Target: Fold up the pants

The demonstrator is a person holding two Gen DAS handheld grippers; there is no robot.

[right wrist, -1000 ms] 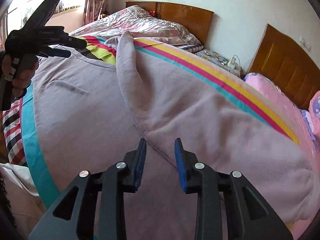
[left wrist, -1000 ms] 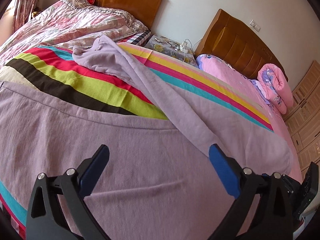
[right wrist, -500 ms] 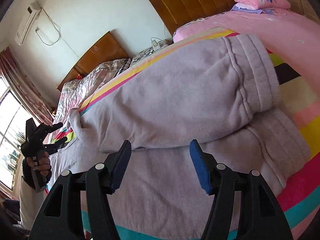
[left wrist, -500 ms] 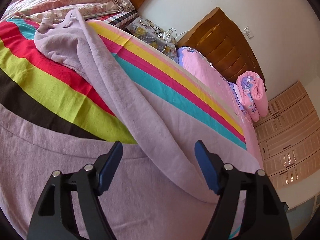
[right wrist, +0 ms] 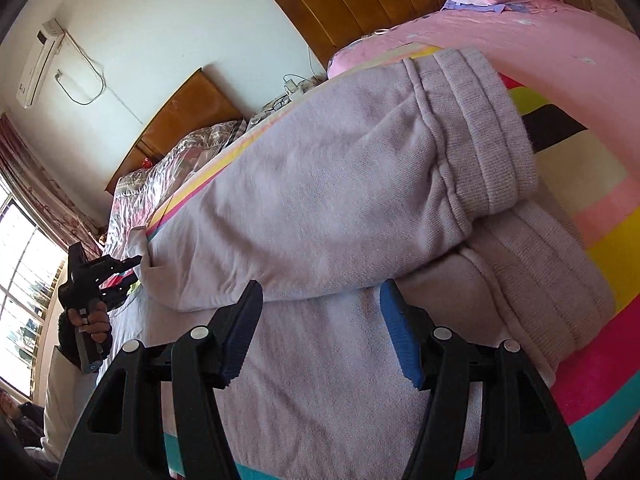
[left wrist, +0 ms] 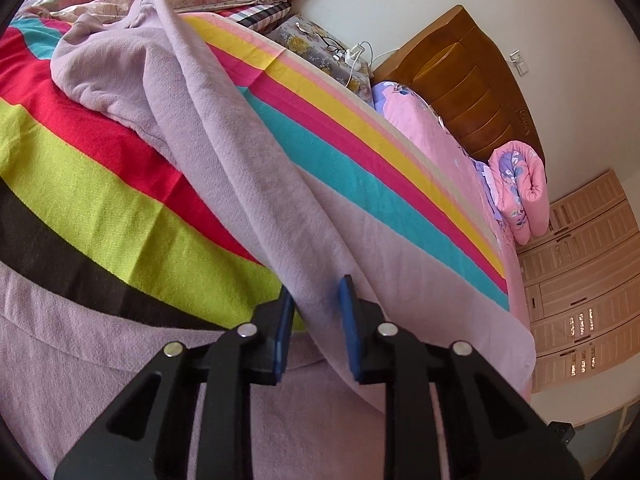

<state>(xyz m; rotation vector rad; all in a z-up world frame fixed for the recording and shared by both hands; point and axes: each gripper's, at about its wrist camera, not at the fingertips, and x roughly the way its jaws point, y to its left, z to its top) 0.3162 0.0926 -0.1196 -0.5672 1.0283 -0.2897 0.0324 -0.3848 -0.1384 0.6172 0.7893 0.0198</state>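
Now the left hand-held gripper (left wrist: 316,316) pinches a ridge of the lilac pants (left wrist: 224,152) near their crotch, its blue pads pressed close on the cloth, while the right hand-held gripper (right wrist: 320,332) hangs spread wide and empty just short of the ribbed cuffs (right wrist: 492,136). Beyond both, the pants lie lengthwise on the bed's striped blanket (left wrist: 100,192), one leg laid over the other, so the halving step looks to be at hand. Next, the right one should probably close on both stacked cuffs before anything is lifted.
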